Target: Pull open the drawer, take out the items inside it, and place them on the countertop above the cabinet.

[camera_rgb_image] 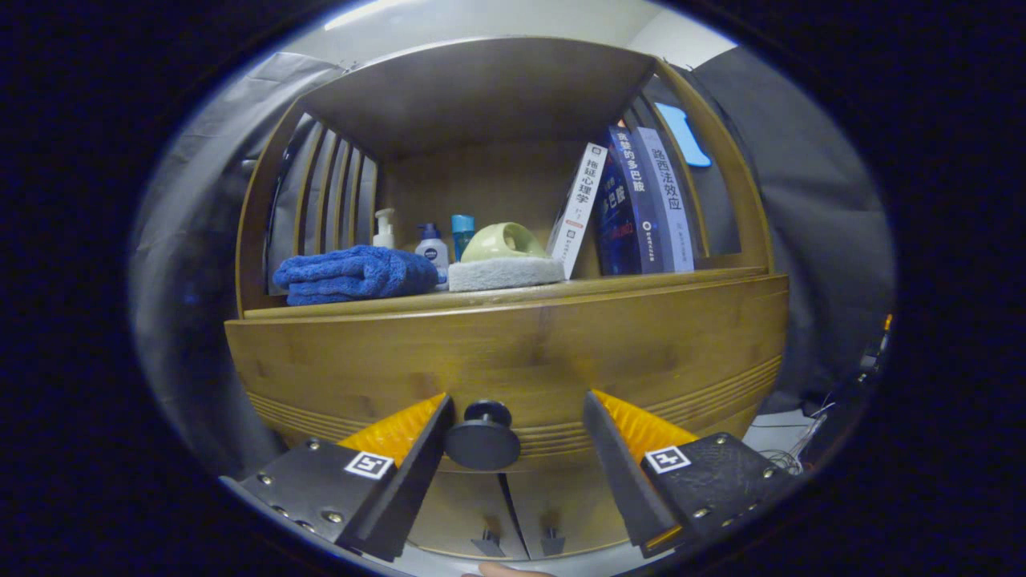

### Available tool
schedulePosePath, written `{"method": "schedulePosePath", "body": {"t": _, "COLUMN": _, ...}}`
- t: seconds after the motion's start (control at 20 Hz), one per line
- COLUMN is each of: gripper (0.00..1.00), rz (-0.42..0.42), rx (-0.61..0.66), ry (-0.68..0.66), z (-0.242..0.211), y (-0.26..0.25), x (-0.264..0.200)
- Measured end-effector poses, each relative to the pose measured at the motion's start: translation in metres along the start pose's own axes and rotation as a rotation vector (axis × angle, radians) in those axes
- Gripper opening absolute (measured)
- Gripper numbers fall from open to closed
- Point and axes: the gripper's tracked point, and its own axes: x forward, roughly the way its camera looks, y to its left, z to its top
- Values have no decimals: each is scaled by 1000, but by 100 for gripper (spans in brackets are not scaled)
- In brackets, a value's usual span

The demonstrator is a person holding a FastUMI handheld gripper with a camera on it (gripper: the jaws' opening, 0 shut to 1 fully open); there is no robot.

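The tool [519, 437] stands spread wide with nothing in its grip, its two fingers flanking the round dark knob [483, 439] of the drawer [513, 353]; the knob sits between them, close against the left finger and well clear of the right. The wooden drawer front looks flush with the cabinet, so its contents are hidden. On the tabletop [641, 282] above lie a folded blue towel [354, 274], a handled scrubbing sponge [505, 258], small bottles [433, 250] and leaning books [633, 204]. Whether those came from the drawer cannot be told.
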Motion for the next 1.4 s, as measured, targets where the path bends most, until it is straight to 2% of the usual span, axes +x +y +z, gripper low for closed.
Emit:
{"method": "schedulePosePath", "body": {"t": 0.1, "gripper": 98, "rz": -8, "rx": -16, "ry": -1, "z": 1, "y": 1, "x": 5}}
{"method": "schedulePosePath", "body": {"t": 0.2, "gripper": 98, "rz": -16, "rx": -93, "ry": 6, "z": -7, "y": 0, "x": 5}}
{"method": "schedulePosePath", "body": {"t": 0.35, "gripper": 98, "rz": -45, "rx": -205, "ry": 115, "z": -37, "y": -11, "x": -3}}
{"method": "schedulePosePath", "body": {"t": 0.65, "gripper": 98, "rz": -40, "rx": -93, "ry": 142, "z": -37, "y": -15, "x": -63}}
{"method": "schedulePosePath", "body": {"t": 0.85, "gripper": 98, "rz": -77, "rx": -113, "ry": 140, "z": -20, "y": -29, "x": -113}}
{"method": "schedulePosePath", "body": {"t": 1.15, "gripper": 97, "rz": -105, "rx": -72, "ry": 141, "z": 11, "y": -24, "x": -180}}
{"method": "schedulePosePath", "body": {"t": 1.3, "gripper": 98, "rz": -101, "rx": -87, "ry": 125, "z": 47, "y": -16, "x": -199}}
{"method": "schedulePosePath", "body": {"t": 1.4, "gripper": 98, "rz": -108, "rx": -54, "ry": 116, "z": 73, "y": -9, "x": -214}}
